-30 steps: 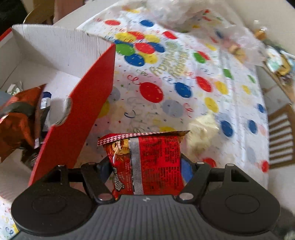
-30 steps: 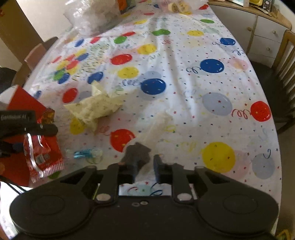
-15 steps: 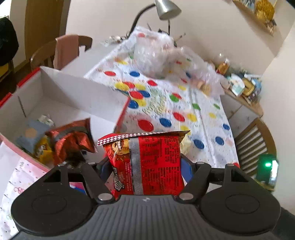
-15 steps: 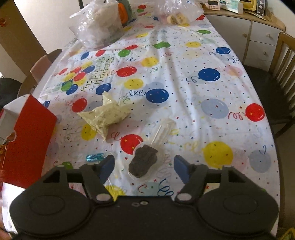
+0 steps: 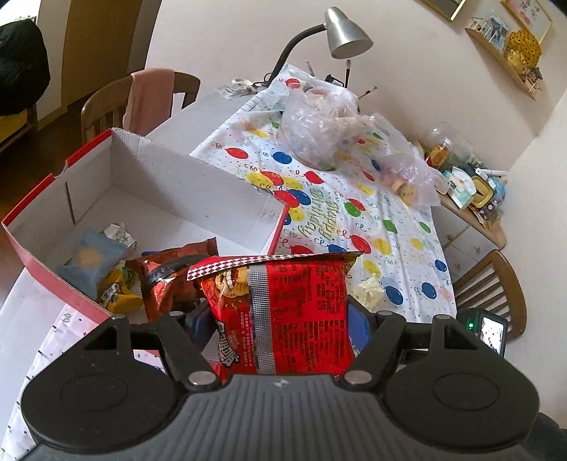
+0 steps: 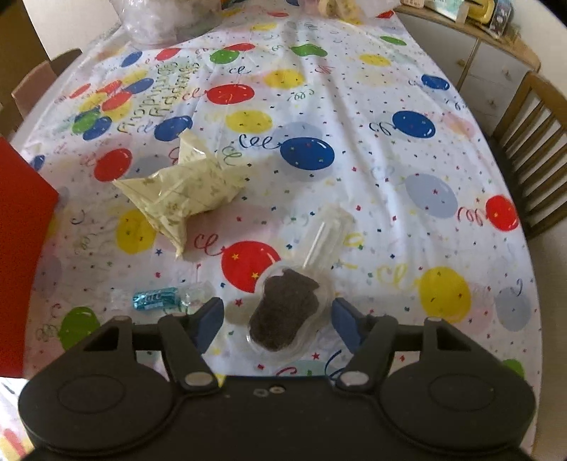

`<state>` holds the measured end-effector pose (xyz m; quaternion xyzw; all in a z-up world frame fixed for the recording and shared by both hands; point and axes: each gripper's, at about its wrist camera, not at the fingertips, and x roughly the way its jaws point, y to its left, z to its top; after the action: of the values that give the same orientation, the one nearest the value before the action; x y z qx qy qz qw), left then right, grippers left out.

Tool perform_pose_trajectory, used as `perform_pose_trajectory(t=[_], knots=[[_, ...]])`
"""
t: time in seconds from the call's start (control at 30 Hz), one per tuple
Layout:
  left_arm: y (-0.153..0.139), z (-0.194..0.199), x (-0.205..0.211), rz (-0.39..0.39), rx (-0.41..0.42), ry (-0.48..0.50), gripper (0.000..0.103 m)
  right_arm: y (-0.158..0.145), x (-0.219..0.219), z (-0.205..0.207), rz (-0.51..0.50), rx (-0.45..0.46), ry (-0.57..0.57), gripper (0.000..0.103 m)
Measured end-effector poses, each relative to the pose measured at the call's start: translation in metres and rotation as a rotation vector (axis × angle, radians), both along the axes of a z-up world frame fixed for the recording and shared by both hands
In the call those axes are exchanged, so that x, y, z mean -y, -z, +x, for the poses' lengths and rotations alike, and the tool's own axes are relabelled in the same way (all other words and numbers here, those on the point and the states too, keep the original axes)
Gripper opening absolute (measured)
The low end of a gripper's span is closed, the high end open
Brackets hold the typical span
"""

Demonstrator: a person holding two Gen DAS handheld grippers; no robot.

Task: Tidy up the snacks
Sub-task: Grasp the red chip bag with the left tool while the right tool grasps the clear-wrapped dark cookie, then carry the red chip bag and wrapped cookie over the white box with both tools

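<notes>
My left gripper is shut on a red instant-noodle packet, held upright just in front of the open box with white inner walls and red outside. Inside the box lie a blue packet, an orange-brown packet and a yellow one. My right gripper points down at the tablecloth, its jaws closing. A chocolate pop in a clear wrapper lies between the pads without touching them. A cream packet and a small blue candy lie to the left.
Clear plastic bags of food sit at the far end of the balloon tablecloth, under a desk lamp. Wooden chairs stand along the right edge, with a cluttered sideboard beyond. The box's red wall is at the left.
The left gripper rose and tilted up with the red packet, bringing the box's inside into view. The right gripper went from shut to open, now straddling the chocolate pop.
</notes>
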<state>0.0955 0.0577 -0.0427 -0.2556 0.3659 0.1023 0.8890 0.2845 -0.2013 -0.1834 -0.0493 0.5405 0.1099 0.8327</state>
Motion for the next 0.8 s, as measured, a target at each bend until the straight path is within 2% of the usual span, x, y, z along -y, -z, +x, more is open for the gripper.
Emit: perform_pose_trajectory(t=[0.07,0.27,0.47,0.5,0.8], knots=[[0.001,-0.001,-0.002,-0.006,-0.003,0.005,0.073,0.001,-0.005,-0.001,-0.03,0.008,0.002,0.063],[0.003,-0.001,-0.006,-0.016,-0.014,0.029,0.073,-0.003,-0.01,-0.008,-0.034,0.033,-0.004,0.044],[0.004,0.0,-0.006,-0.018,-0.022,0.054,0.073,-0.004,0.0,-0.013,0.026,0.039,0.016,0.041],[0.005,0.0,-0.005,-0.018,-0.023,0.06,0.073,-0.005,0.001,-0.015,0.029,0.043,0.017,0.032],[0.002,0.002,-0.004,-0.006,-0.022,0.097,0.073,-0.022,0.009,-0.032,0.082,0.067,0.029,0.032]])
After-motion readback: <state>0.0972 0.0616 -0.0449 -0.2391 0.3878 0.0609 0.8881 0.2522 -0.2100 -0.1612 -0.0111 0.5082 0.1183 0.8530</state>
